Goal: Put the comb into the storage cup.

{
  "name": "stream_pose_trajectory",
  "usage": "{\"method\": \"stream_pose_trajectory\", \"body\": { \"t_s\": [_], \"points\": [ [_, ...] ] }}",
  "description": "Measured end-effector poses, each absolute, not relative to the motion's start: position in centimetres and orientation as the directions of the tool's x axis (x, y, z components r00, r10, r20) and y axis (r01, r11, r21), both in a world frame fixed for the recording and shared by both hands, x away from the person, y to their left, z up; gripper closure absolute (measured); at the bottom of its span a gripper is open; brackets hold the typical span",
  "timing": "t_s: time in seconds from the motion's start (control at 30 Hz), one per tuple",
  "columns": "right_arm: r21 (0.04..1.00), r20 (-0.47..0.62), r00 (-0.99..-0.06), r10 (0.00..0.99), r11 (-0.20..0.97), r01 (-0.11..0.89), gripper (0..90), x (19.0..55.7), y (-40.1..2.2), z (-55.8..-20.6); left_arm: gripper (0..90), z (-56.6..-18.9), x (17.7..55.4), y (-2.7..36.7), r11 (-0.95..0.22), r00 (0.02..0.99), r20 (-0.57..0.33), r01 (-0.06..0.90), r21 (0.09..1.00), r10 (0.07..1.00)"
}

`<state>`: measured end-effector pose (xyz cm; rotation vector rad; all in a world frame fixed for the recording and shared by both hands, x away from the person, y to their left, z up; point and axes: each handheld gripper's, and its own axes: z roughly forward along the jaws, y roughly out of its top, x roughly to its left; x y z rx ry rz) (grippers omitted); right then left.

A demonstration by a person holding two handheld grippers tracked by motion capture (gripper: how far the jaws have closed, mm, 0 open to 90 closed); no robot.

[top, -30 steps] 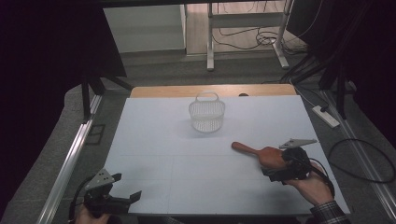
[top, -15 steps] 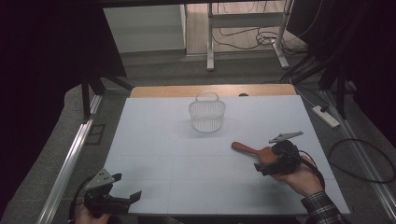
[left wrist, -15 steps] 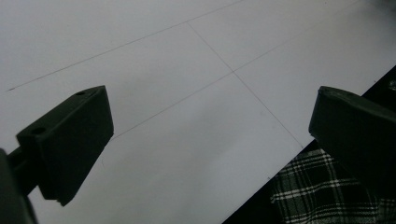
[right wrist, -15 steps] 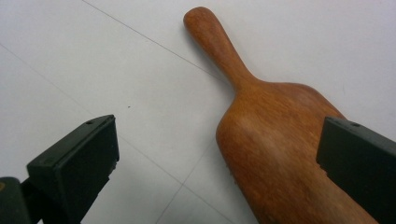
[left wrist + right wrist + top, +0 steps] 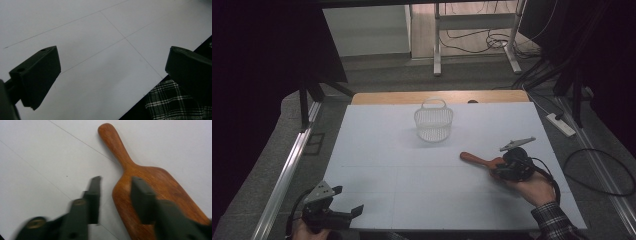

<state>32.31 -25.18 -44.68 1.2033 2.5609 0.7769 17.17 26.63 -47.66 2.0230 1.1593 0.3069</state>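
A brown wooden paddle (image 5: pixel 474 159) lies flat on the white table top (image 5: pixel 387 160), handle pointing left. My right gripper (image 5: pixel 498 170) is at its broad end. In the right gripper view the paddle (image 5: pixel 152 176) has one jaw over its blade and the other on the table just left of its edge, with a sliver of white between. The right gripper (image 5: pixel 116 181) has just been closing, its jaws blurred, and the blade's left edge is between them. My left gripper (image 5: pixel 348 199) rests open at the near left corner; in its own view the left gripper (image 5: pixel 112 65) holds nothing.
A white mesh basket (image 5: pixel 433 122) with a handle stands upright at the far middle of the table. A plaid sleeve (image 5: pixel 170 102) shows past the near table edge. A power strip (image 5: pixel 561 125) and cables lie on the floor at the right.
The right gripper has tilted and shifted slightly over the paddle's broad end, its grey plate lifting. The left gripper has stayed put.
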Motion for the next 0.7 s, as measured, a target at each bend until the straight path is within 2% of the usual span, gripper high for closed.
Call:
{"method": "stream_pose_trajectory", "body": {
  "t_s": [0.03, 0.07, 0.13, 0.7],
  "points": [
    [0.545, 0.037, -0.649, 0.76, 0.529, 0.651, 81.1, 32.3, -25.2, -44.6, 0.8, -47.7, 17.2, 26.6, -0.288, 0.556, -0.16, 0.63, 0.721, 0.816],
    [0.545, 0.037, -0.649, 0.76, 0.529, 0.651, 81.1, 32.3, -25.2, -44.6, 0.8, -47.7, 17.2, 26.6, -0.288, 0.556, -0.159, 0.63, 0.721, 0.816],
    [0.553, 0.032, -0.657, 0.754, 0.534, 0.64, 89.7, 32.3, -25.3, -44.4, 0.9, -47.7, 17.2, 26.6, -0.29, 0.556, -0.159, 0.63, 0.721, 0.816],
    [0.483, 0.044, -0.681, 0.731, 0.581, 0.655, 89.8, 31.5, -26.0, -46.7, 1.0, -47.7, 17.2, 26.7, -0.283, 0.555, -0.164, 0.63, 0.724, 0.815]
  ]
}}
